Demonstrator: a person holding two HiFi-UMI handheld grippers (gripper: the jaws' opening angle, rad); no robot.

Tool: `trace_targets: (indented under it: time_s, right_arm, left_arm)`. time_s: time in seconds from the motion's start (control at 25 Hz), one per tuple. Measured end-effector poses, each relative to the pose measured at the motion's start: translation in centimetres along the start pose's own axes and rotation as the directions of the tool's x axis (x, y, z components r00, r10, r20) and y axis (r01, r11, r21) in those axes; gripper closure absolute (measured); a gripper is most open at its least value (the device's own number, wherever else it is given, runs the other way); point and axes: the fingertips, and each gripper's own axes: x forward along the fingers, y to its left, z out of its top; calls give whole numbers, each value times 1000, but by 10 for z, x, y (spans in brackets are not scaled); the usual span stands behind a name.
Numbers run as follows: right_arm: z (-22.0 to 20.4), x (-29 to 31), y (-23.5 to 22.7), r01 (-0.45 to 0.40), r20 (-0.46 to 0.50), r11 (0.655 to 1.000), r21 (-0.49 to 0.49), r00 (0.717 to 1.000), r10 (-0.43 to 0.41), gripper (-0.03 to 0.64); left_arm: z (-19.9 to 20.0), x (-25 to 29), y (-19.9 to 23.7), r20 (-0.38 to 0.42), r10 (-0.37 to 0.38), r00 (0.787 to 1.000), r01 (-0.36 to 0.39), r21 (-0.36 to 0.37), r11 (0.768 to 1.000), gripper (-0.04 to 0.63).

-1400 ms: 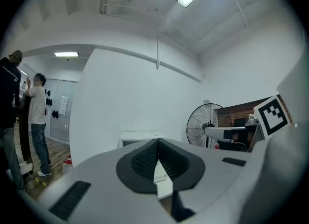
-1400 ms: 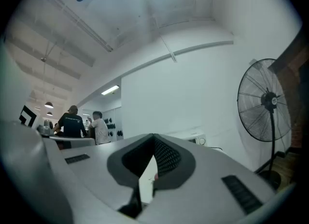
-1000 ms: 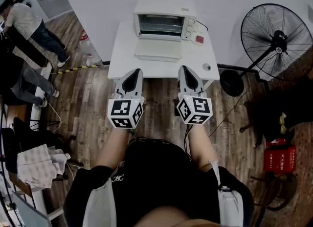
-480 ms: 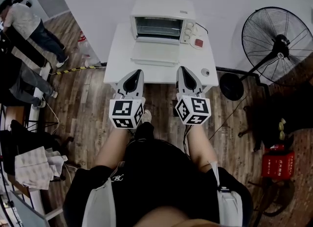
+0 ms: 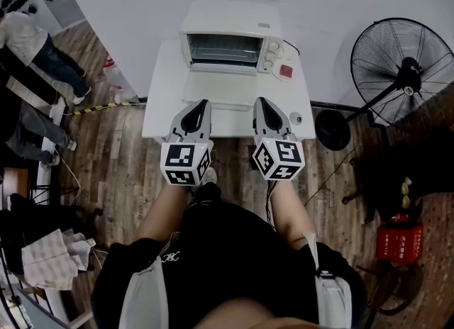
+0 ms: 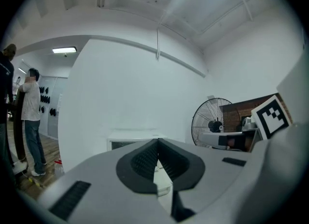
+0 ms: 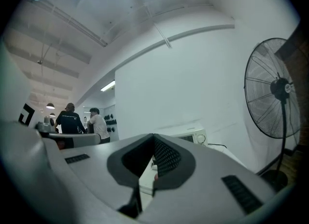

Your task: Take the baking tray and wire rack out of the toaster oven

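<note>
A white toaster oven stands at the back of a white table, with its door folded down flat in front. Its inside is dim, and I cannot make out the baking tray or wire rack there. My left gripper and right gripper point level at the oven, side by side, with their tips over the table's front edge. Both are shut with nothing between the jaws. In the left gripper view the oven shows just behind the shut left gripper. In the right gripper view the oven sits beyond the shut right gripper.
A red-topped switch box lies right of the oven and a small round object near the table's right front corner. A standing fan with its round base is to the right. People stand at far left.
Both grippers have moved forward together toward the oven, from short of the table to over its front edge. The table and oven now sit closer under the view.
</note>
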Motion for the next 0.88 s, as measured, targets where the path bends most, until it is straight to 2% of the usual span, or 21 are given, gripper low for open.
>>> trace_targets:
  time_s: [0.36, 0.88]
  right_arm:
    - [-11, 100, -27, 29, -47, 999, 27, 999, -28, 617]
    - [-47, 210, -54, 147, -115, 981, 124, 984, -133, 615]
  left_arm:
    - [7, 94, 56, -22, -29, 999, 29, -10, 1000, 581]
    - [6, 187, 134, -31, -114, 993, 113, -39, 993, 581]
